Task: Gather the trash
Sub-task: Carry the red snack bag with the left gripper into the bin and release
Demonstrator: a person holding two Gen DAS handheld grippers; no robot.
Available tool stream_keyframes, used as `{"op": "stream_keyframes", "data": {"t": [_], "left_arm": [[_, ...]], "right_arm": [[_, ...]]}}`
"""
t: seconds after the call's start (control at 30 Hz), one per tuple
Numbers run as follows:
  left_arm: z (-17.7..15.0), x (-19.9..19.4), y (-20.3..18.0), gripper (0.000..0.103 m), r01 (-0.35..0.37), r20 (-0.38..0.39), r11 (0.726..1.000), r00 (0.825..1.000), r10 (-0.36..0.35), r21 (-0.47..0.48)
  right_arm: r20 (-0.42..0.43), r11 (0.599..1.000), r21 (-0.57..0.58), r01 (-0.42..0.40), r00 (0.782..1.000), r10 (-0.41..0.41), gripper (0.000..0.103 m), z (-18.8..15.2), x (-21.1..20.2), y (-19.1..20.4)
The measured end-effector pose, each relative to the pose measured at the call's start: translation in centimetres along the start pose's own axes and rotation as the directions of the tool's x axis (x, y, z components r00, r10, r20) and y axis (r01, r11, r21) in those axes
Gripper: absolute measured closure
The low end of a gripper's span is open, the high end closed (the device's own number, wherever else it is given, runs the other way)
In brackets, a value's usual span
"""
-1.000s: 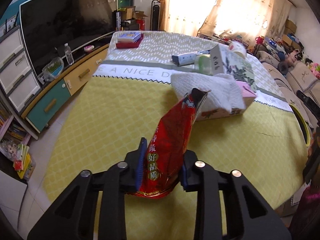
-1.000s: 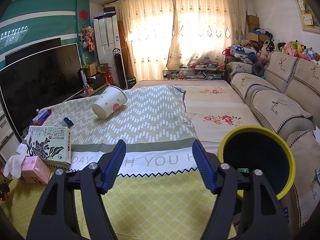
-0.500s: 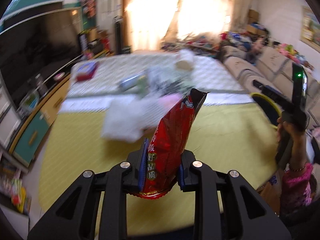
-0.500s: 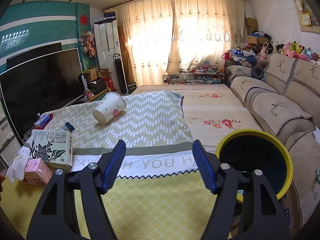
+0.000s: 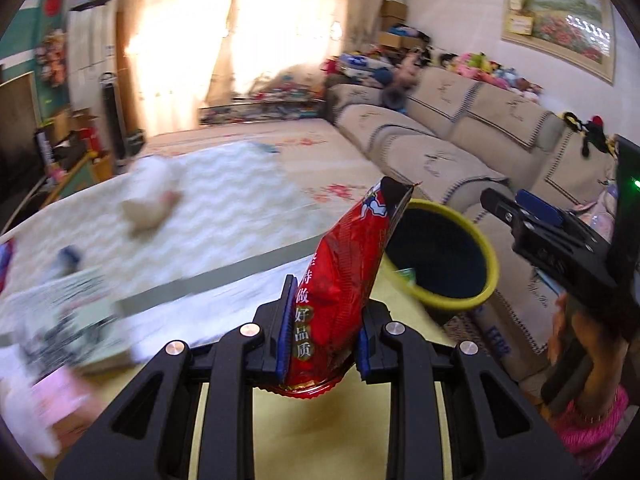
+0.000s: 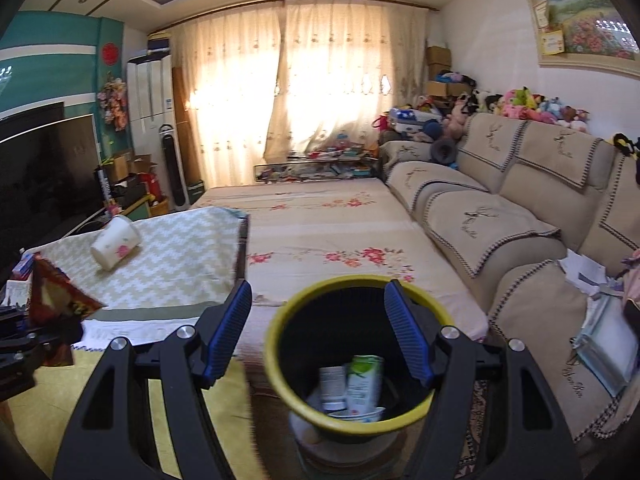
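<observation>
One red snack bag (image 5: 344, 280) stands upright at the lower centre of the left wrist view, its bottom end pinched between the blue pads of the left gripper (image 5: 322, 330), whose jaws are clamped on it, while its torn top leans toward the right of the frame. It looks like thin crinkled foil, so I judge it very light, limp and a little slick (an empty packet, most likely); a hold low on the doubled seam, as here, seems the safest place, since the loose upper part would fold or slip. Behind the bag's tip, at centre right, sits the yellow-rimmed bin (image 5: 490, 258), dark inside, with the bag not yet over its mouth. In the right wrist view the right gripper (image 6: 318, 334) has its jaws well apart with nothing between the pads; the bin (image 6: 276, 344) shows beyond them at the lower centre, cartons (image 6: 362, 380) already lying in its bottom. The bag (image 6: 56, 300) also appears at the left edge there, above the yellow tabletop (image 6: 24, 404).
</observation>
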State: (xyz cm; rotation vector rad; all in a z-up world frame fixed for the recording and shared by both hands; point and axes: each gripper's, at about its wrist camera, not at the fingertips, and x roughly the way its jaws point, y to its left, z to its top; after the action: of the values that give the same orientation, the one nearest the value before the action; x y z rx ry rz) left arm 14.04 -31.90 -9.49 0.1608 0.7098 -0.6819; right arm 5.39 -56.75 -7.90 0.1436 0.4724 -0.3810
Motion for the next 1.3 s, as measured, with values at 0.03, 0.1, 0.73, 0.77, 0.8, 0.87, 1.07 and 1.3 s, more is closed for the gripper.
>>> {"op": "stream_keyframes", "data": {"t": [0.03, 0.1, 0.73, 0.77, 0.8, 0.87, 1.07, 1.3], "left_arm": [[0.4, 0.9, -0.8, 0.078, 0.007, -0.006, 1.0, 1.0, -0.007, 0.009], [1.6, 3.5, -3.2, 0.078, 0.033, -0.03, 0.999, 0.999, -0.032, 0.027], [7.1, 17.5, -15.0, 0.063, 0.027, -0.155, 0.998, 0.988, -0.016, 0.065], [7.2, 18.0, -15.2, 0.051, 0.022, -0.16, 0.998, 0.987, -0.012, 0.065], [7.1, 18.3, -15.2, 0.039, 0.019, -0.164, 0.998, 0.986, -0.008, 0.067], [7.2, 18.8, -15.3, 0.031, 0.012, -0.164, 0.997, 0.987, 0.0, 0.075], [6.9, 16.5, -13.3, 0.01, 0.001, -0.138, 0.998, 0.99, 0.008, 0.066], [6.4, 12.9, -11.9, 0.005, 0.068, -0.133, 0.996, 0.989, -0.061, 0.05]], "right_arm": [[0.0, 1.0, 0.004, 0.01, 1.0, -0.01, 0.037, 0.0, 0.0, -0.7], [0.003, 0.999, 0.017, 0.036, 0.999, -0.036, 0.037, 0.0, -0.3, -2.5], [0.007, 0.976, 0.116, 0.186, 0.982, -0.188, 0.037, -0.7, -2.2, -11.5], [0.006, 0.976, 0.119, 0.184, 0.982, -0.186, 0.037, -0.7, -2.2, -11.5], [0.006, 0.976, 0.12, 0.184, 0.983, -0.186, 0.036, -0.7, -2.2, -11.5], [0.011, 0.976, 0.123, 0.181, 0.983, -0.183, 0.036, -0.7, -2.2, -11.5], [0.019, 0.975, 0.12, 0.19, 0.981, -0.193, 0.035, -0.5, -2.4, -11.1], [0.009, 0.974, 0.126, 0.19, 0.981, -0.192, 0.034, -0.5, -2.5, -10.6]]}}
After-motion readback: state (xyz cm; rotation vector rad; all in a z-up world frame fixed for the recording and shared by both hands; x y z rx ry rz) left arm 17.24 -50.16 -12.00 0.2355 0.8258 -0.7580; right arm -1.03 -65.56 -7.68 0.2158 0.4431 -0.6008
